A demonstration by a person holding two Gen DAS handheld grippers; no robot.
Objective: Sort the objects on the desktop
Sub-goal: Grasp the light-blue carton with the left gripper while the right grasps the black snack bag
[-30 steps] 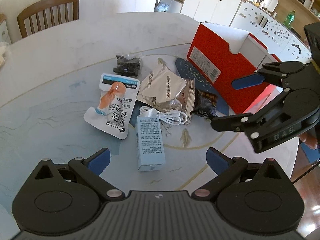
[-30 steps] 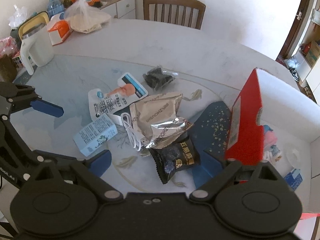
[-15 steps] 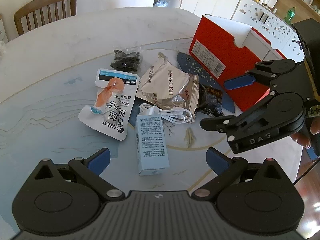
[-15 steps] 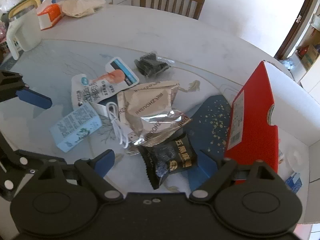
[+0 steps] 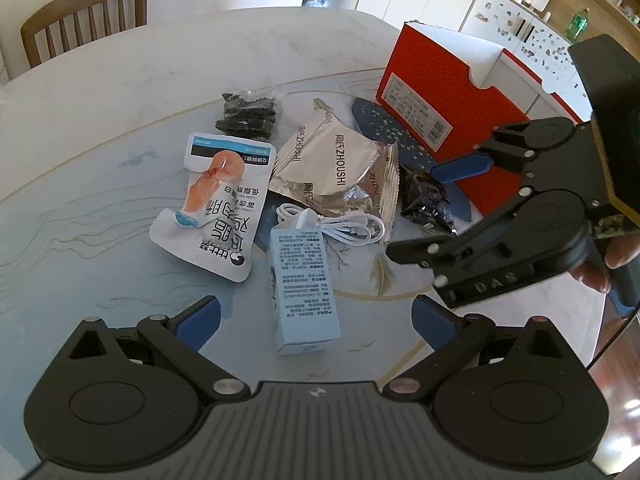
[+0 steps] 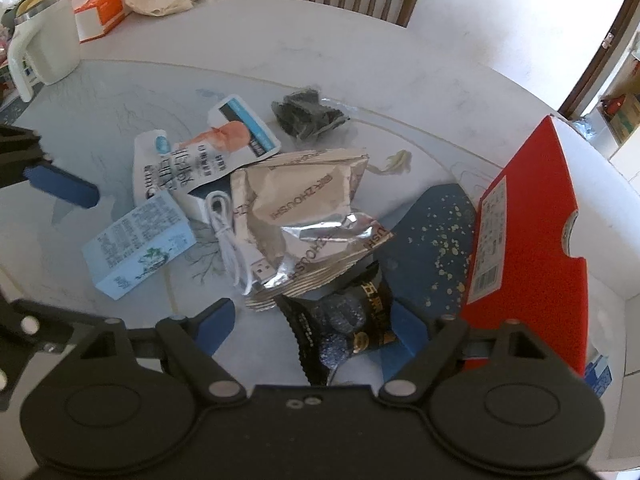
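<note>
Table unchanged; right gripper closer over black snack packet.

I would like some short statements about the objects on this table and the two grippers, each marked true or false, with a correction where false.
1. The right gripper is open around the black snack packet. True.
2. The left gripper is shut on the light blue carton. False: it is open and holds nothing.
3. The white cable lies beside the silver pouch. True.
4. The red box lies flat under the snacks. False: it stands apart, beside them.
</note>
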